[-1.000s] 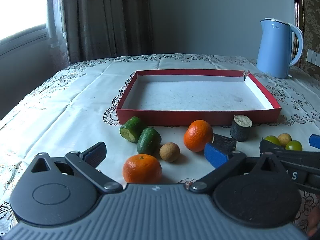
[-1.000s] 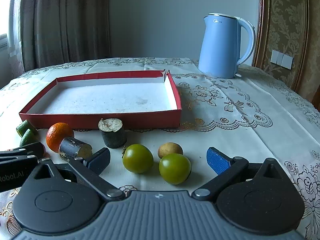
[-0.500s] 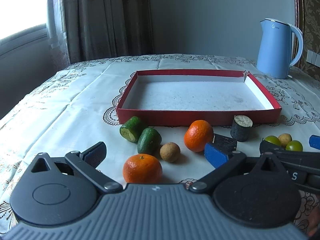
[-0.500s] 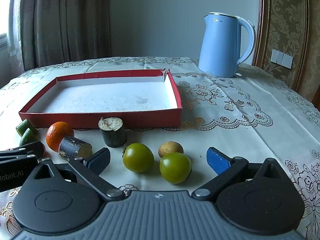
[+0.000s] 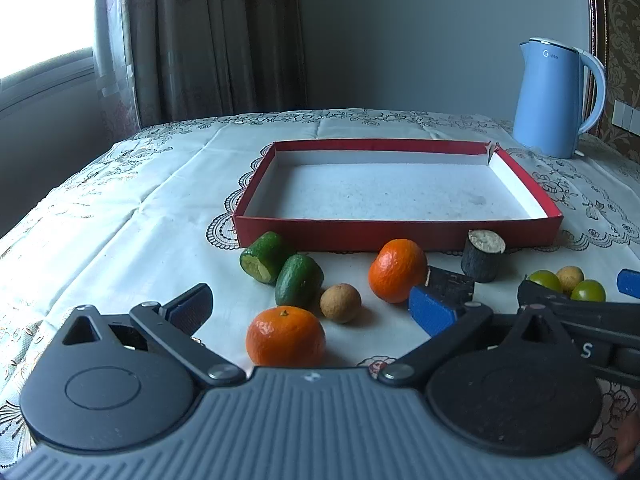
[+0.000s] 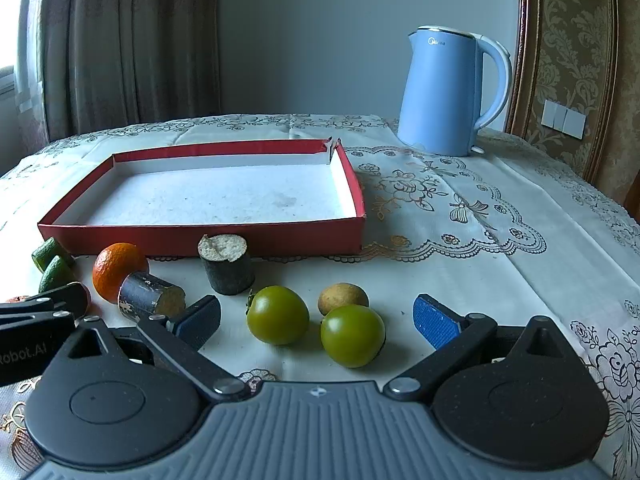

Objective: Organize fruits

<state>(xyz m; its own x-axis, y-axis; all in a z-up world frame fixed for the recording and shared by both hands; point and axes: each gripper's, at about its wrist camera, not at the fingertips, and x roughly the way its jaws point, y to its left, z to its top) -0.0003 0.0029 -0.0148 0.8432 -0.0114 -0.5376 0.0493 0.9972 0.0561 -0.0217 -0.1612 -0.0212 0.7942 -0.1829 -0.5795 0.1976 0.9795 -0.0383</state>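
Left gripper (image 5: pixel 312 310) & right gripper (image 6: pixel 316 316) both wide open, holding nothing. Round orange mandarin (image 5: pixel 285 336) sits btwn left fingers; shallow red cardboard tray (image 5: pixel 396 233) behind.

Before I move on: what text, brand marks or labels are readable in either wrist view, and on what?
"Midea": grey brand mark near the rim of the light blue electric kettle, small and only just legible.
"Robot.AI": white lettering on the black body of the left tongs, its start cut off by the picture's edge.
"S": a single white letter on the black body of the right tongs; the rest is hidden.
Nothing else readable.
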